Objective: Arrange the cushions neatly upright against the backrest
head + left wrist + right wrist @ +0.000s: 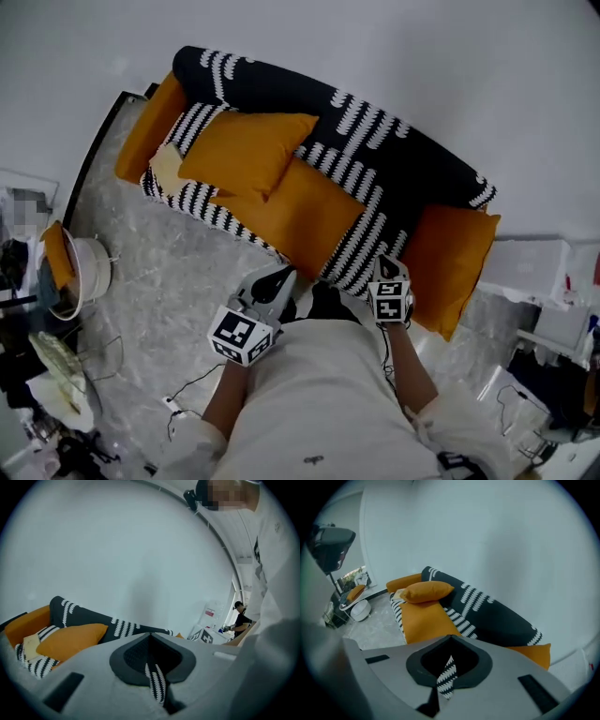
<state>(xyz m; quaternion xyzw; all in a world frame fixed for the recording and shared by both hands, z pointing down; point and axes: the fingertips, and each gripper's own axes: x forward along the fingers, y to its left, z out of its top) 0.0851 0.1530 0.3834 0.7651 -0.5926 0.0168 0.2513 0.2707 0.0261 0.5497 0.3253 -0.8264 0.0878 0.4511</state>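
Here, nearest, the left gripper (150,637) and right gripper (450,639) each have jaws closed on a sliver of black-and-white patterned fabric (446,677), its source unclear. Past grey marbled floor (159,272), a plump orange fabric cushion (246,150) slumps tilted on the left of the orange seat (300,220) of the black-and-white patterned sofa (202,202), against the backrest (403,159). It looks light, soft, squashy; a corner seam seems the best hold. Beyond, a bare white wall (422,56).

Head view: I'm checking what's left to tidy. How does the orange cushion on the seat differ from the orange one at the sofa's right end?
The seat cushion leans slanted on the backrest near the left end; the right-end cushion stands along the sofa's side. The seat cushion rests on the seat; the right-end cushion sits beyond the seat's striped edge. Both are plain orange.
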